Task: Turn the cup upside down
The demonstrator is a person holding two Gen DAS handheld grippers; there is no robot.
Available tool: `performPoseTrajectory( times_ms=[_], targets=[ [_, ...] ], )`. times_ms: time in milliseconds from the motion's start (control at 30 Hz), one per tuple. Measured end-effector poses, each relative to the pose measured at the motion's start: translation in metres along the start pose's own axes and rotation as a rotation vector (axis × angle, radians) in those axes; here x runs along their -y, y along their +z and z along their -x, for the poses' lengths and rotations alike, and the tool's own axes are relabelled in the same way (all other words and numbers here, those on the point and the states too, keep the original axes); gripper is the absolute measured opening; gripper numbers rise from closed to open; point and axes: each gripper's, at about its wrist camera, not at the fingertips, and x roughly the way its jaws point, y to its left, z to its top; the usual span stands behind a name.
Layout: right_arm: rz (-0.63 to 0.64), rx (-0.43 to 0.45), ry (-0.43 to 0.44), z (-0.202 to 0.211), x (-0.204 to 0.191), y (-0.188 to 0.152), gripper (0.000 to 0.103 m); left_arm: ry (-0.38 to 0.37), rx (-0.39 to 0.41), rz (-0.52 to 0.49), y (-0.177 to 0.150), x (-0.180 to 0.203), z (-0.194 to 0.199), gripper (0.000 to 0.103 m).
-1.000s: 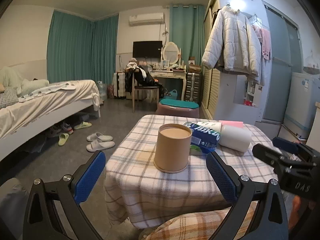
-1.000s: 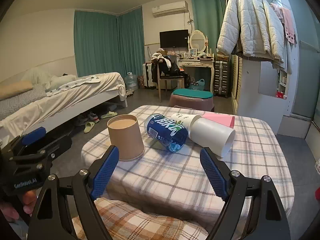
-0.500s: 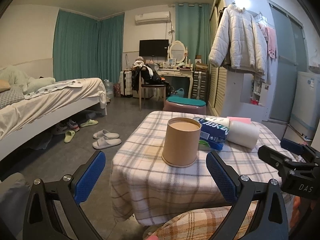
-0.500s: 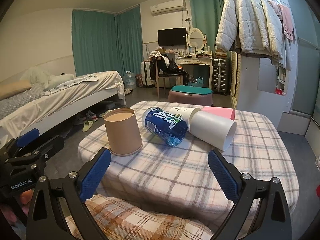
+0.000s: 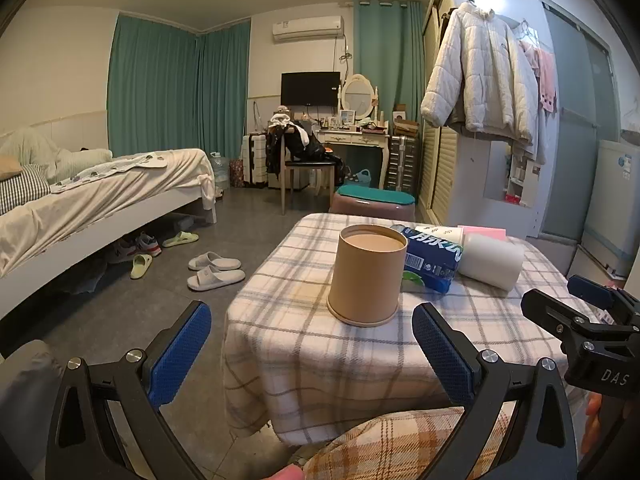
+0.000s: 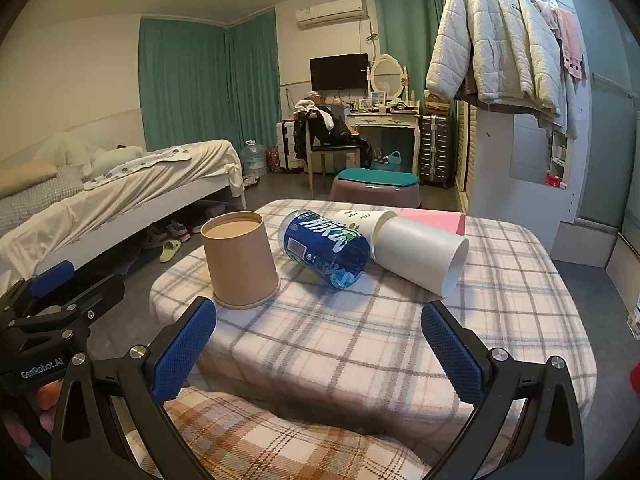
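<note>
A tan paper cup [image 5: 366, 276] stands upside down, wide rim down, near the left edge of the plaid-covered table [image 5: 320, 344]; it also shows in the right wrist view [image 6: 242, 258]. My left gripper [image 5: 312, 354] is open and empty, held back from the table's near edge with the cup ahead between its fingers. My right gripper [image 6: 320, 350] is open and empty, above the table's near edge, with the cup ahead to the left. Each gripper shows at the edge of the other's view.
A blue can [image 6: 326, 252] lies on its side next to the tan cup. A white cup [image 6: 420, 256] lies on its side beyond it, with a pink box [image 6: 434, 218] behind. A bed [image 5: 80, 208] stands left, slippers [image 5: 214, 270] on the floor.
Both grippers have drawn back from the table and risen a little. The left gripper's view has swung left, so the cup sits further right. The cup has not moved.
</note>
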Motion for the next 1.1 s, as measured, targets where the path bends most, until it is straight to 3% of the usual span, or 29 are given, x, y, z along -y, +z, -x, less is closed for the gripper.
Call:
performPoseTrajectory(
  times_ms=[1100],
  targets=[
    [-0.025, -0.017, -0.009, -0.0026, 0.0040, -0.0049, 0.103, 0.002, 0.003, -0.007, -0.0020, 0.0020, 0.0011, 0.103]
  ],
)
